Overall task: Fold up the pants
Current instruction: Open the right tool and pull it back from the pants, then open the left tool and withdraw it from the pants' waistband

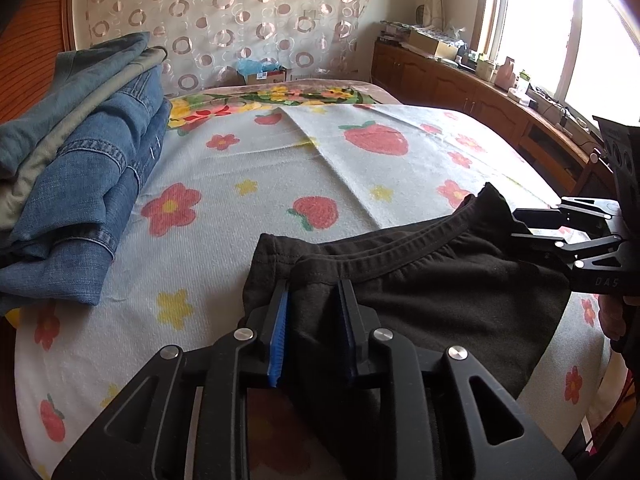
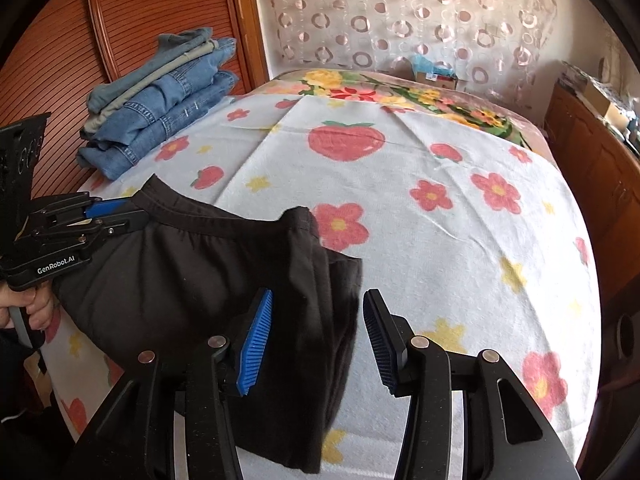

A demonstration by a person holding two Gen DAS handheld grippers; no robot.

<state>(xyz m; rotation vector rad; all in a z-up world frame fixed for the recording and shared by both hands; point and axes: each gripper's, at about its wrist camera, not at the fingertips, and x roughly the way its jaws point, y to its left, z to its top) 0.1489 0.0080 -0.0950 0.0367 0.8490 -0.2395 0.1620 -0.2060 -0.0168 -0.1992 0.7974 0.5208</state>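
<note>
Pants [image 2: 192, 280] lie on the bed [image 2: 460, 208] at its near edge, already doubled over, waistband away from you. Your left gripper [image 1: 314, 320] pinches a bunch of cloth near the waistband; your right gripper [image 2: 318, 340] stands half wide, pads clear of the folded edge between them. Judging by the jeans stack [image 2: 160, 100], you've one more fold and stacking left

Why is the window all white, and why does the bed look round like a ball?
Left wrist view: daylight overexposes the window, so nothing outside shows. Both views: the fisheye lens bends straight edges, bulging the bed cover and darkening the corners. Right wrist view: the black pants are so dark that their folds barely show.
</note>
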